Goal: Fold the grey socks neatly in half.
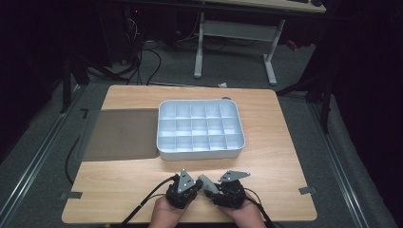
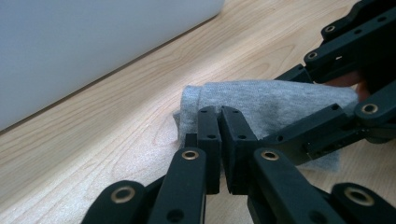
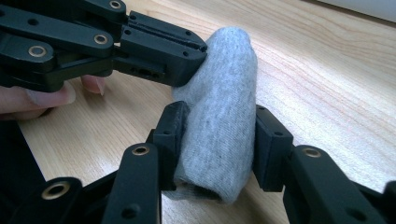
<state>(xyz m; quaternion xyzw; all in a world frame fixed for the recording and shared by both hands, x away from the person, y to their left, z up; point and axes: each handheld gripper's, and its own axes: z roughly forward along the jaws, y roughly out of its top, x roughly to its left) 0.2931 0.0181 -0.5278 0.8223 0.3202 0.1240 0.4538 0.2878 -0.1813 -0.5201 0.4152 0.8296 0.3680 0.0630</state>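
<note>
The grey rolled sock [image 3: 219, 112] was held between two pairs of tongs just above the wooden surface [image 1: 266, 161], at its near edge, in front of the white compartment tray [image 1: 164, 142]. The step in hand was judged to be a handover or joint hold of the roll before its placement in one of the tray's empty compartments.

Left tongs [image 2: 220, 116]: the jaws stood almost together, pinched on the edge of the fabric at one end of the roll; in the right gripper view the same black tips were seen pressed into the upper end of the sock.

Right tongs [image 3: 218, 140]: the jaws were set on either side of the roll's middle, with both pads against the cloth, which bulged slightly between them; a moderately wide grip was thus shown, with the sock as its content. In the high view the roll [image 1: 207, 184] was seen between the two tools, slanted from lower right to upper left.

For the step to be done well, it was judged that the right-hand grip should be made firm across the thickest part of the roll before the left pinch was released, so that the roll would not unwind. The left tips should be opened gently and drawn straight back, lest the loose edge be pulled out. The roll should then be carried level and lowered lengthwise into a compartment. A dark mat [image 1: 121, 135] lay beside the tray.
</note>
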